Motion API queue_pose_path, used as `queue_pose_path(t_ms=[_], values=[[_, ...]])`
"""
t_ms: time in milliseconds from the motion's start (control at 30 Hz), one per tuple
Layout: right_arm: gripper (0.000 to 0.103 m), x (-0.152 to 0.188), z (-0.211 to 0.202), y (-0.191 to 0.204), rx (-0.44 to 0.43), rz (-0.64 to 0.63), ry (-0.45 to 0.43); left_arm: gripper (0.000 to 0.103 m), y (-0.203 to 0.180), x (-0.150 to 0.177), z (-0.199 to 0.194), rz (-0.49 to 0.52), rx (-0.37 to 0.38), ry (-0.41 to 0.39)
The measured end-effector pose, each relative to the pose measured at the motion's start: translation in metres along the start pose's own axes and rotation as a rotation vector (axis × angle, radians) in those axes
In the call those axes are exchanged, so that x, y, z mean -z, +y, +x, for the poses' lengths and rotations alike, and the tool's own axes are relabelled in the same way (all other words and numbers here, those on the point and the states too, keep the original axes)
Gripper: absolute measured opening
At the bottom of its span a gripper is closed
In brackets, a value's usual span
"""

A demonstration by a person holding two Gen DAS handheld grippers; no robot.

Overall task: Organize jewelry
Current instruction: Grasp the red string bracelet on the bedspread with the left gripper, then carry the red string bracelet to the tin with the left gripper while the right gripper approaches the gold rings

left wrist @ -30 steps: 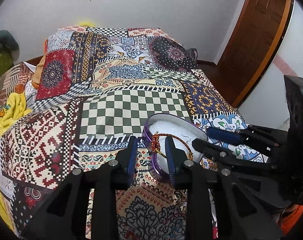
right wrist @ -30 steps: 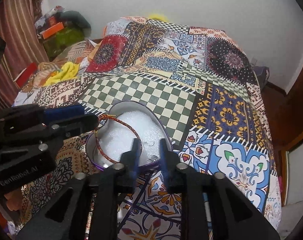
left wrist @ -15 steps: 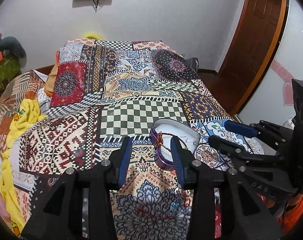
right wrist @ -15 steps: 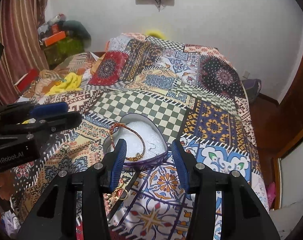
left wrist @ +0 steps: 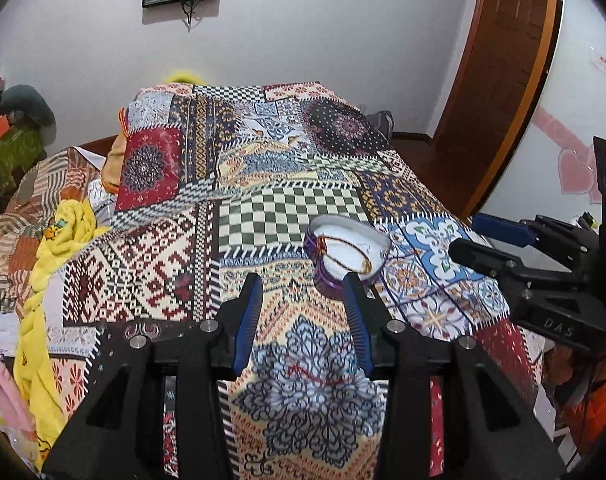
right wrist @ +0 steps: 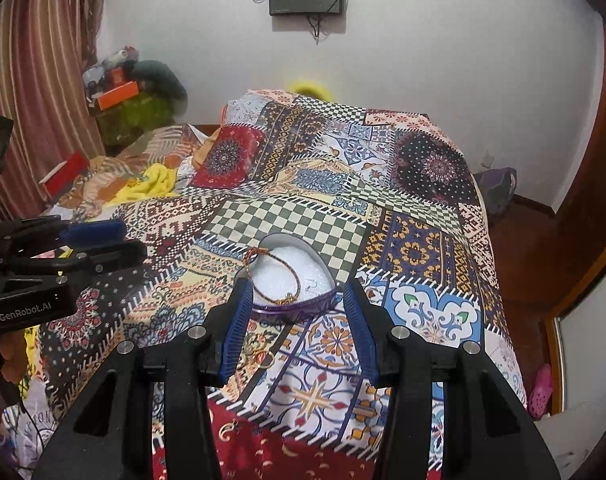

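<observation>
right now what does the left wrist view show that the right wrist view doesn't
Only the left wrist view shows the pale wall with pink heart stickers and the wooden door frame at right. Only the right wrist view shows the striped red curtain, a small gold ring lying loose on the quilt, and a pink shoe on the floor. Both show the patchwork quilt, the heart-shaped purple box holding a red-and-gold bracelet, and both grippers open and empty.

Both tools are matte black plastic frames with triangular cut-outs and silver screw heads, the left gripper (left wrist: 303, 292) and right gripper (right wrist: 295, 300) each carrying ribbed blue finger pads (left wrist: 248, 320) (one body reads "GenRobot.AI" in white, the other "DAS").
</observation>
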State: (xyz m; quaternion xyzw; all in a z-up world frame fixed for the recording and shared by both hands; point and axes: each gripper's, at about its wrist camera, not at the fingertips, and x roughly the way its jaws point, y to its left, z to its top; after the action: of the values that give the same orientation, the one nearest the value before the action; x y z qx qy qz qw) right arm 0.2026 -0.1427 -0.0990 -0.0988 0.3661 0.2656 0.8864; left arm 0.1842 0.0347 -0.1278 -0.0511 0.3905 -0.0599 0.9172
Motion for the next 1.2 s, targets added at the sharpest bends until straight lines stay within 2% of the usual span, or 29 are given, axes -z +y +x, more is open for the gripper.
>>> queue_pose_path(t_ms=[267,567,867,1067,1167,1200], values=[[0.043,0.022,0.002,0.007,0.001,-0.026,0.042,0.041,0.0,0.025,0.011,0.026,0.005,0.075],[0.043,0.053,0.018,0.006,-0.003,-0.039,0.129,0.041,-0.015,0.059,0.045,0.054,0.047,0.199],[0.043,0.066,0.024,0.003,-0.028,-0.011,0.173,0.04,-0.031,0.065,0.069,0.104,0.087,0.229],[0.043,0.066,0.033,0.003,-0.042,-0.02,0.196,0.024,-0.033,0.068,0.08,0.147,0.076,0.216],[0.043,0.065,0.038,0.004,-0.05,-0.03,0.208,0.007,-0.031,0.069,0.078,0.159,0.08,0.209],[0.043,0.064,0.04,0.004,-0.054,-0.033,0.211,0.006,-0.031,0.069,0.077,0.163,0.084,0.208]])
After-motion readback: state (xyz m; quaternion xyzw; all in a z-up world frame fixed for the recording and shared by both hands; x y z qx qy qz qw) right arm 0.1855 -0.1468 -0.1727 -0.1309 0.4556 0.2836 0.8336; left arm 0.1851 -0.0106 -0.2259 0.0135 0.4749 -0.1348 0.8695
